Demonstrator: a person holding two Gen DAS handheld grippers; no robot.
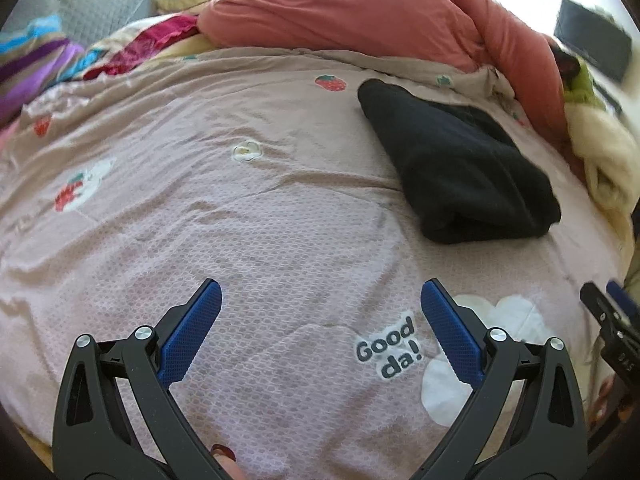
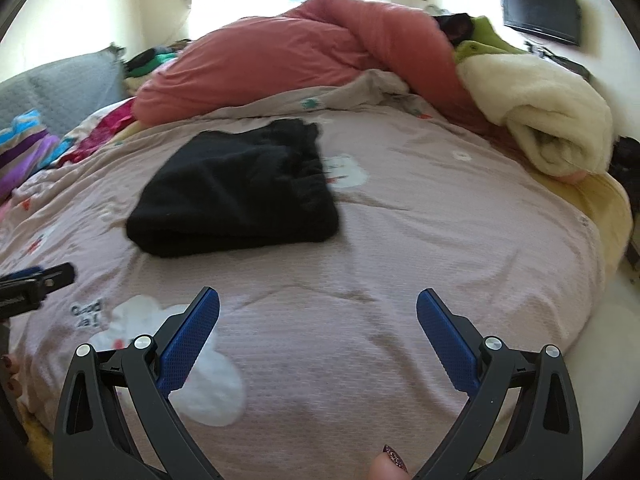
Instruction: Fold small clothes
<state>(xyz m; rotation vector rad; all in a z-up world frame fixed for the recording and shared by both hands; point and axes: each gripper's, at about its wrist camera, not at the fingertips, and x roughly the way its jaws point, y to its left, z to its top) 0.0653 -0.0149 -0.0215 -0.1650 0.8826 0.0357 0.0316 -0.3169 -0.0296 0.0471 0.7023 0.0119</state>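
A coral duvet (image 2: 280,56) and cream blanket (image 2: 540,120) are lying heaped behind the black garment (image 2: 236,196), which is sitting folded on the pink bedspread (image 2: 400,240), well ahead of both grippers. The left gripper (image 1: 320,320) and right gripper (image 2: 318,324) are hovering with jaws spread wide, holding nothing. Only the right view is showing a wall screen (image 2: 540,10) clearly; the left view's dark panel is possibly the same.

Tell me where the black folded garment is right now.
The black garment lies folded on the pink bedspread, right of centre in the left wrist view, left of centre in the right, below the red duvet.
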